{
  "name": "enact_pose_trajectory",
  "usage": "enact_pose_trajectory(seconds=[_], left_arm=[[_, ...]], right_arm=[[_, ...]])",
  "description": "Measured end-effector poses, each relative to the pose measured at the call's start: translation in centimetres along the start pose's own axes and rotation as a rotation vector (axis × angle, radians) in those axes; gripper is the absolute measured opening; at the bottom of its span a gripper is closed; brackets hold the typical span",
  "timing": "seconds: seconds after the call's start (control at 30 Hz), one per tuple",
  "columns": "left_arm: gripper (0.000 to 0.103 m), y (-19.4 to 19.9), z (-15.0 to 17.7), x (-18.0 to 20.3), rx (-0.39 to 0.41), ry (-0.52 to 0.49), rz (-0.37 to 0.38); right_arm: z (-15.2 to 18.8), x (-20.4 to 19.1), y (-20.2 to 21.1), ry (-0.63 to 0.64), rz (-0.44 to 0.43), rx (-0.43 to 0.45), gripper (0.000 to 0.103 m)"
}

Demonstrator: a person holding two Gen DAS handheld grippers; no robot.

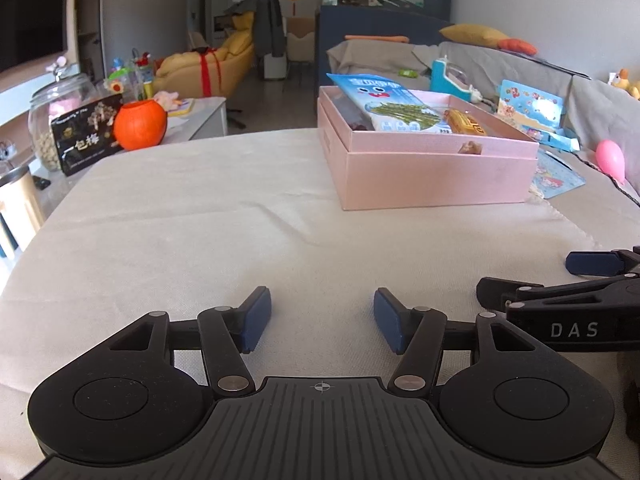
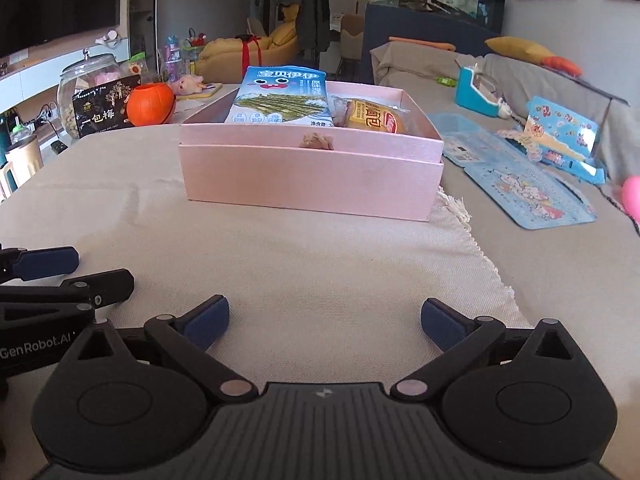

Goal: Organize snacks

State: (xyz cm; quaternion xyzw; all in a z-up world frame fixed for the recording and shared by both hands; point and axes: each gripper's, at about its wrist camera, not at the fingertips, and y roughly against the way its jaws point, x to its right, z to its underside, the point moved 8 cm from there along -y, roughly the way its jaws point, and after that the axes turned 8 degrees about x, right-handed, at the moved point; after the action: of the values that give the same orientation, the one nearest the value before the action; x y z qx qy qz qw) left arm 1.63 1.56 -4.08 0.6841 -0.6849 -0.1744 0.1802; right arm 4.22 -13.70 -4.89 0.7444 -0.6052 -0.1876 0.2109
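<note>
On the left, a black snack pouch (image 2: 106, 106) stands off the table (image 2: 280, 264) beside an orange pumpkin (image 2: 151, 104) — easily overlooked. Both tools, left tool (image 1: 322, 320) and right tool (image 2: 325, 322), hover open and empty. The pink box (image 2: 312, 178) holds a blue snack bag (image 2: 282, 98) propped upright, which a careless nudge could tip onto the bread packet (image 2: 374, 117).

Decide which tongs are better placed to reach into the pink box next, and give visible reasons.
Probably the right tongs: the pink box sits almost straight ahead of them and their jaws stand wide and empty. From the left tongs it lies off to the right.
</note>
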Motion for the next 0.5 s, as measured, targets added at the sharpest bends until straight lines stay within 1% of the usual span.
enact_pose_trajectory(seconds=[0.07,0.17,0.5], left_arm=[[0.062,-0.02,-0.01,-0.01,0.000,0.001,0.000],[0.062,-0.01,-0.01,-0.06,0.000,0.001,0.000],[0.062,0.01,0.11,-0.10,0.001,0.000,0.000]], right_arm=[[-0.05,0.34,0.11,-0.030,-0.018,0.010,0.103],[0.07,-0.17,-0.09,0.009,0.004,0.001,0.103],[0.13,-0.17,-0.11,0.005,0.002,0.001,0.103]])
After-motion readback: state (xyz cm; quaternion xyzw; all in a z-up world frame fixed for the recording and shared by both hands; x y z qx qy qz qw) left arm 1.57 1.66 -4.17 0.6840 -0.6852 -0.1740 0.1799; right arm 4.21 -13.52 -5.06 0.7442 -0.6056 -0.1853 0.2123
